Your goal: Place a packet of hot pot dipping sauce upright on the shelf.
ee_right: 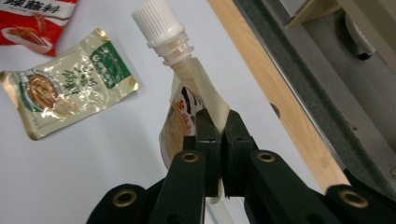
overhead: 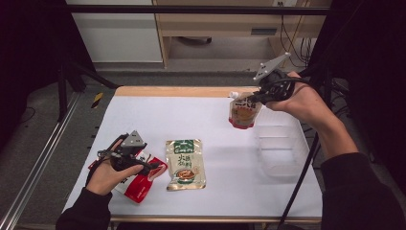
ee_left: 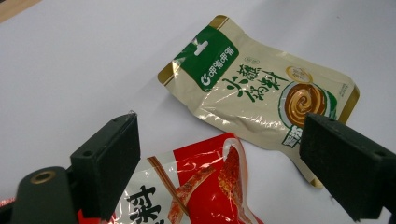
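The white-capped spouted soft pouch (overhead: 243, 111) is pinched by the right gripper (overhead: 256, 97) and held up beside the clear plastic box (overhead: 280, 148). The red shiny packet (ee_left: 205, 186) is waited over by the spread left gripper (ee_left: 219, 163). Nothing is packed yet.

Bright, even overhead light on the table (overhead: 215, 120) (dark, murky surroundings), soft shadows.
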Action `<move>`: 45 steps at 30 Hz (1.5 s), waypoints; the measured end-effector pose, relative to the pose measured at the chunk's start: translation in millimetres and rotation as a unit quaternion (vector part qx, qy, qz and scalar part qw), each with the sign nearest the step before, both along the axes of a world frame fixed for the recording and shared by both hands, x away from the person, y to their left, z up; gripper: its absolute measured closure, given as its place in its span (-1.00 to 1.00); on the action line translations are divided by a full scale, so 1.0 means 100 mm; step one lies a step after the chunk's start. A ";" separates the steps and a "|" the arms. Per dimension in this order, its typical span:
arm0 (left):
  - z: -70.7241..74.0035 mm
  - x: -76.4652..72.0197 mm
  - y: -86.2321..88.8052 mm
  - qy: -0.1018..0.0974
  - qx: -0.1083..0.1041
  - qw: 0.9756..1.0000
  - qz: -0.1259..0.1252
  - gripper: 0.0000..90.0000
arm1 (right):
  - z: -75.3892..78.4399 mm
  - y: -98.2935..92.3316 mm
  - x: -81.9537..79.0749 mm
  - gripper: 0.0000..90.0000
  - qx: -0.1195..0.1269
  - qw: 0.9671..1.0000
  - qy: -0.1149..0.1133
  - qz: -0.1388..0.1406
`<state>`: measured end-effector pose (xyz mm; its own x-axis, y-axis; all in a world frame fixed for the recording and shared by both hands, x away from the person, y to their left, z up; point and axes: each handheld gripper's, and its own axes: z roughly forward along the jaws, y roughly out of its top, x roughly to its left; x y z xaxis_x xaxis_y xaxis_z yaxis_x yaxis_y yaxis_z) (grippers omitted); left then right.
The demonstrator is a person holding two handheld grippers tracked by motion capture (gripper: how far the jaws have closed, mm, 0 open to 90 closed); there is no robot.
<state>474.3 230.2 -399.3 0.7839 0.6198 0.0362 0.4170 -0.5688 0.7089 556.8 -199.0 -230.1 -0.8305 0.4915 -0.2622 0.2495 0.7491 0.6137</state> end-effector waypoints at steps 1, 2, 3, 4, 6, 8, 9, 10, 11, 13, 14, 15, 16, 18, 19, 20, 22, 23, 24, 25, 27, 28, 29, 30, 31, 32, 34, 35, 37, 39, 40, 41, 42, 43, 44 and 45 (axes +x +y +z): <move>-0.01 0.00 0.01 0.001 -0.003 1.000 0.001 -0.72 | 0.01 -0.04 0.02 0.96 -0.001 1.000 -0.002 -0.005; -0.01 0.00 0.01 0.001 -0.003 1.000 0.001 -0.72 | 0.01 -0.04 0.02 0.96 -0.001 1.000 -0.002 -0.005; -0.03 0.00 0.02 0.002 -0.001 1.000 0.002 -0.72 | 0.01 -0.12 0.06 0.96 0.006 1.000 -0.006 -0.012; -0.03 0.00 0.02 0.002 -0.001 1.000 0.002 -0.72 | 0.01 -0.15 0.07 0.96 0.005 1.000 -0.008 -0.014; -0.07 0.01 0.04 0.004 0.001 1.000 0.008 -0.72 | 0.01 -0.21 0.09 0.96 0.000 1.000 -0.015 -0.020; -0.08 0.00 0.05 0.005 0.004 1.000 0.011 -0.72 | 0.01 -0.27 0.10 0.96 -0.004 0.999 -0.024 -0.026; -0.08 0.00 0.06 0.006 0.002 1.000 0.011 -0.72 | 0.01 -0.30 0.11 0.95 -0.007 0.999 -0.027 -0.030; -0.09 -0.01 0.07 0.006 0.001 1.000 0.012 -0.72 | 0.00 -0.33 0.11 0.96 -0.008 0.999 -0.031 -0.035; -0.09 -0.01 0.07 0.006 0.001 1.000 0.013 -0.72 | -0.01 -0.37 0.12 0.96 -0.010 0.999 -0.032 -0.039; -0.08 -0.01 0.08 0.005 0.002 1.000 0.012 -0.72 | -0.03 -0.44 0.13 0.96 -0.012 0.998 -0.036 -0.046; -0.08 -0.01 0.08 0.005 0.002 1.000 0.012 -0.72 | -0.03 -0.47 0.13 0.96 -0.015 0.998 -0.037 -0.049; -0.08 -0.01 0.08 0.005 0.000 1.000 0.013 -0.72 | -0.04 -0.51 0.14 0.96 -0.014 0.998 -0.038 -0.053; -0.07 -0.01 0.09 0.004 -0.001 1.000 0.014 -0.72 | -0.06 -0.54 0.14 0.96 -0.014 0.998 -0.040 -0.055; -0.06 -0.02 0.10 0.003 0.000 1.000 0.013 -0.72 | -0.07 -0.58 0.14 0.96 -0.014 0.997 -0.041 -0.058; -0.06 -0.02 0.11 0.003 -0.002 1.000 0.013 -0.72 | -0.11 -0.64 0.15 0.96 -0.016 0.997 -0.042 -0.063; -0.06 -0.02 0.12 0.003 -0.003 1.000 0.015 -0.72 | -0.13 -0.67 0.16 0.96 -0.018 0.997 -0.042 -0.064; -0.05 -0.02 0.14 0.003 -0.003 1.000 0.018 -0.72 | -0.17 -0.72 0.18 0.96 -0.021 0.997 -0.042 -0.067; -0.05 -0.01 0.15 0.003 -0.005 1.000 0.020 -0.72 | -0.20 -0.74 0.19 0.96 -0.022 0.997 -0.041 -0.069; -0.05 -0.01 0.16 0.003 -0.004 1.000 0.021 -0.72 | -0.23 -0.76 0.20 0.96 -0.022 0.996 -0.041 -0.070; -0.05 -0.01 0.16 0.003 -0.004 1.000 0.020 -0.72 | -0.25 -0.78 0.22 0.96 -0.022 0.996 -0.040 -0.071; -0.05 -0.01 0.17 0.005 -0.005 1.000 0.020 -0.72 | -0.28 -0.80 0.23 0.96 -0.022 0.997 -0.039 -0.069; -0.06 -0.01 0.17 0.005 -0.004 1.000 0.021 -0.72 | -0.32 -0.83 0.26 0.96 -0.020 0.997 -0.037 -0.068; -0.06 -0.01 0.18 0.006 -0.004 1.000 0.022 -0.72 | -0.34 -0.85 0.27 0.96 -0.019 0.997 -0.037 -0.068; -0.06 -0.01 0.18 0.006 -0.005 1.000 0.022 -0.72 | -0.35 -0.87 0.29 0.96 -0.020 0.997 -0.034 -0.066; -0.06 0.00 0.18 0.006 -0.004 1.000 0.022 -0.72 | -0.36 -0.88 0.30 0.96 -0.018 0.997 -0.035 -0.066; -0.07 0.00 0.18 0.007 -0.004 1.000 0.023 -0.72 | -0.37 -0.89 0.31 0.96 -0.017 0.997 -0.035 -0.066; -0.07 0.00 0.18 0.008 -0.005 1.000 0.024 -0.72 | -0.38 -0.90 0.33 0.96 -0.017 0.997 -0.035 -0.067; -0.08 0.00 0.18 0.009 -0.004 1.000 0.024 -0.72 | -0.39 -0.91 0.35 0.96 -0.018 0.997 -0.033 -0.064; -0.08 0.00 0.18 0.009 -0.004 1.000 0.025 -0.72 | -0.41 -0.91 0.37 0.95 -0.018 0.998 -0.034 -0.059; -0.08 0.01 0.20 0.009 -0.004 1.000 0.026 -0.72 | -0.43 -0.93 0.39 0.95 -0.021 0.998 -0.032 -0.059; -0.09 0.01 0.20 0.010 -0.004 1.000 0.026 -0.72 | -0.44 -0.94 0.40 0.95 -0.020 0.998 -0.032 -0.060; -0.09 0.01 0.20 0.010 -0.004 1.000 0.026 -0.72 | -0.45 -0.95 0.40 0.95 -0.019 0.997 -0.032 -0.062; -0.09 0.01 0.21 0.011 -0.003 1.000 0.026 -0.72 | -0.46 -0.96 0.41 0.95 -0.018 0.997 -0.030 -0.064; -0.09 0.01 0.21 0.011 -0.003 1.000 0.026 -0.72 | -0.48 -0.97 0.42 0.95 -0.019 0.997 -0.030 -0.062; -0.09 0.01 0.21 0.012 -0.003 1.000 0.026 -0.72 | -0.49 -0.98 0.42 0.95 -0.017 0.998 -0.030 -0.061; -0.09 0.02 0.21 0.012 -0.003 1.000 0.026 -0.72 | -0.50 -0.98 0.43 0.95 -0.021 0.997 -0.030 -0.064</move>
<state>475.9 250.9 -408.5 0.7518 0.6592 0.0142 0.4622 -0.5423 0.7016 599.5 -297.4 -279.7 -0.7435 0.5801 -0.3327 0.3089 0.7391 0.5985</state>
